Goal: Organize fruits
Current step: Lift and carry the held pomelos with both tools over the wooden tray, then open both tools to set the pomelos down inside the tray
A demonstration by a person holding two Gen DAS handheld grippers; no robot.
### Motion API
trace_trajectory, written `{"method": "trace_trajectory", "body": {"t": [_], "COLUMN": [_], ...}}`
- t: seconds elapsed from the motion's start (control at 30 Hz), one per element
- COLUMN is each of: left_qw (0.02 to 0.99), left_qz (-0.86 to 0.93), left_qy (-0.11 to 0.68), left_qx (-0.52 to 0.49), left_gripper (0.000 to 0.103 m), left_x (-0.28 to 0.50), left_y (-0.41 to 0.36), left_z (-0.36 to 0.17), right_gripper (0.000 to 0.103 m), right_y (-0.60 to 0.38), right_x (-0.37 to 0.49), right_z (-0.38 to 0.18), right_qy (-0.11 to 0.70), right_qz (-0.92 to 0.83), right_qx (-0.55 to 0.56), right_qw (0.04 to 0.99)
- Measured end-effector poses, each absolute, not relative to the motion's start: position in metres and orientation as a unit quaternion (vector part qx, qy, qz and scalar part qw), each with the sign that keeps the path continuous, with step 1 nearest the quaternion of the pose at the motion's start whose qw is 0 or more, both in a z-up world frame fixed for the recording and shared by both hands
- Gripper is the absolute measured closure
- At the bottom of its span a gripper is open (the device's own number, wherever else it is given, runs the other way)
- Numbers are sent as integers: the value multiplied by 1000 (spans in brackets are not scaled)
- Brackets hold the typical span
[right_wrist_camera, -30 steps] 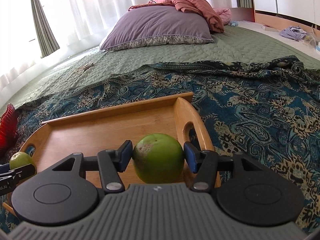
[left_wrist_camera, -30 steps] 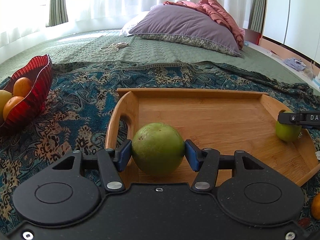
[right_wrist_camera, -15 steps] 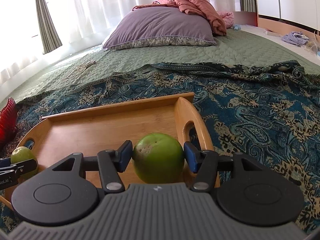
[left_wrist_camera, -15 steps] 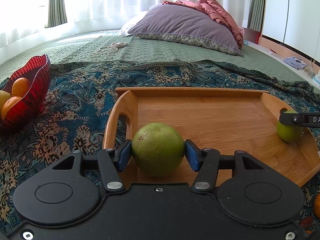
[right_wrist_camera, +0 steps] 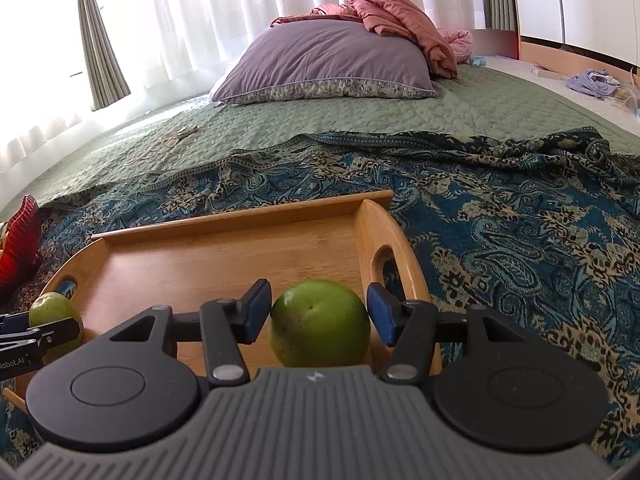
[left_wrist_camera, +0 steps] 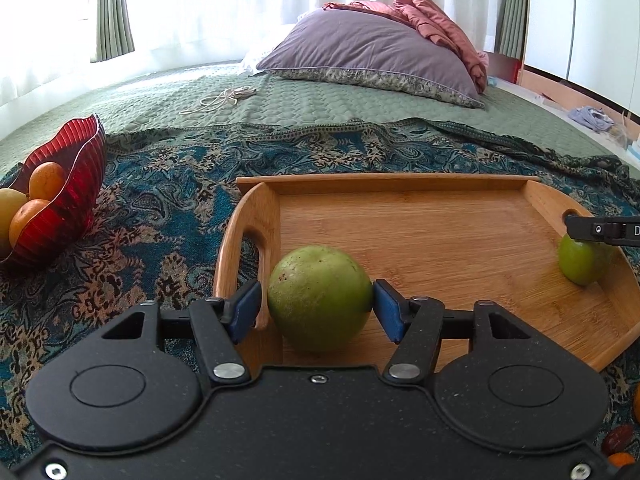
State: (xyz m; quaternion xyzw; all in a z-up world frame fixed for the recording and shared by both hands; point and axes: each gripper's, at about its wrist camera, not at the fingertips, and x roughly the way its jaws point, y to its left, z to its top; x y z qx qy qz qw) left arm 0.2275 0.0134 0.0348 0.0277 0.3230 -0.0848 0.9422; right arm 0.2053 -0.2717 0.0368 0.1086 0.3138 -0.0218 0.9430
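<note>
A wooden tray (left_wrist_camera: 440, 240) lies on a patterned blue cloth on the bed; it also shows in the right wrist view (right_wrist_camera: 208, 256). My left gripper (left_wrist_camera: 318, 306) has a green fruit (left_wrist_camera: 320, 296) between its blue pads at the tray's left end; small gaps show beside the fruit, which rests on the tray. My right gripper (right_wrist_camera: 319, 314) has another green fruit (right_wrist_camera: 320, 322) between its pads at the tray's right end, also with gaps, resting on the tray. Each fruit shows in the other view, the right one (left_wrist_camera: 580, 258) and the left one (right_wrist_camera: 56, 314).
A red glass bowl (left_wrist_camera: 76, 184) with several orange and yellow fruits stands left of the tray. A purple pillow (left_wrist_camera: 368, 56) and pink blanket lie at the back. A cord (left_wrist_camera: 224, 98) lies on the green quilt. Small orange and dark fruits (left_wrist_camera: 620, 446) lie at the lower right.
Both grippers' pads have parted slightly from the green fruits, which now rest on the tray. Both views have shifted a little to the left over the tray.
</note>
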Motion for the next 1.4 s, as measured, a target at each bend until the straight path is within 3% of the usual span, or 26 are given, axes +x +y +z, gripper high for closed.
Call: {"method": "trace_trajectory", "body": {"t": [0.1, 0.23, 0.33, 0.97, 1.23, 1.3, 1.4], "left_qw": [943, 943, 946, 955, 955, 953, 952], "left_qz": [-87, -101, -94, -95, -105, -109, -112], "left_qy": [322, 316, 310, 281, 277, 281, 284], "left_qx": [21, 6, 15, -15, -12, -12, -8], "left_gripper": [38, 23, 17, 4, 3, 3, 3], "left_x": [226, 222, 218, 171, 144, 140, 132], "left_y": [17, 20, 17, 26, 23, 22, 19], "left_z": [36, 40, 43, 56, 53, 51, 49], "right_gripper": [40, 39, 32, 13, 9, 2, 0], "right_y": [-272, -270, -268, -266, -262, -261, -258], "right_x": [203, 198, 193, 137, 110, 105, 97], "right_z": [38, 41, 43, 50, 43, 42, 41], "right_qy": [313, 310, 305, 265, 254, 249, 241], "right_qz": [-22, -18, -14, 30, 42, 42, 40], "right_qx": [108, 99, 92, 73, 65, 59, 51], "right_qw": [943, 945, 948, 961, 964, 966, 968]}}
